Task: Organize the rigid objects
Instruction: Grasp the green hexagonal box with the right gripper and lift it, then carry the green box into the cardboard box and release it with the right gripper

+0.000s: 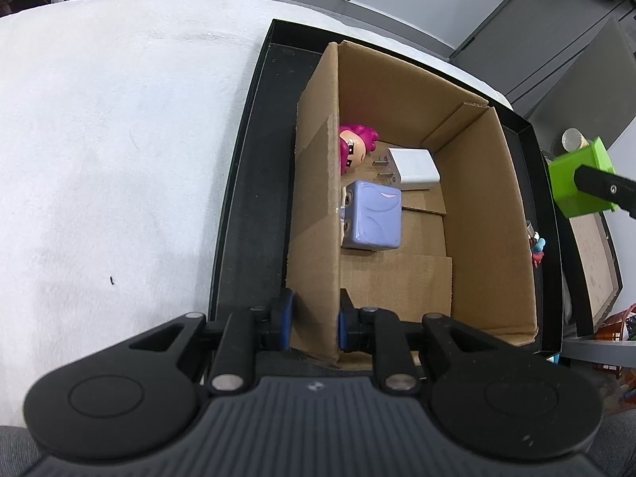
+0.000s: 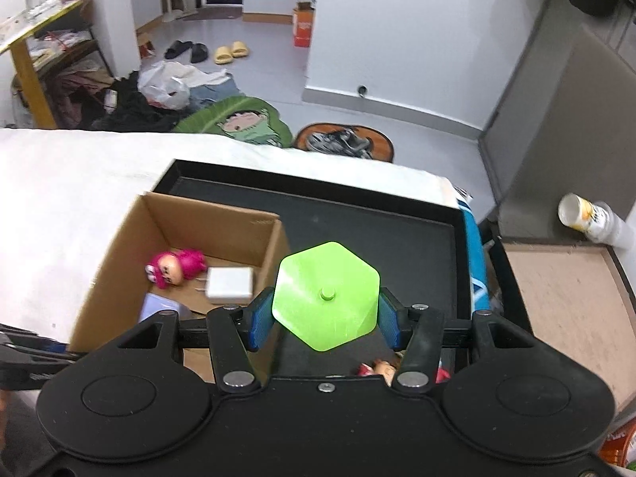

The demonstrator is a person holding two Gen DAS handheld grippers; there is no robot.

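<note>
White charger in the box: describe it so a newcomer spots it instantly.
Find the cardboard box in the black tray. On its floor, the white charger lies between a pink-haired figurine and a lilac cube; only it has metal prongs.

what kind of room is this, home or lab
Most likely a lived-in home, not a lab: slippers lie on the floor beside a heap of clothes and bags, and a cartoon-print rug sits just past the white-covered table.
</note>
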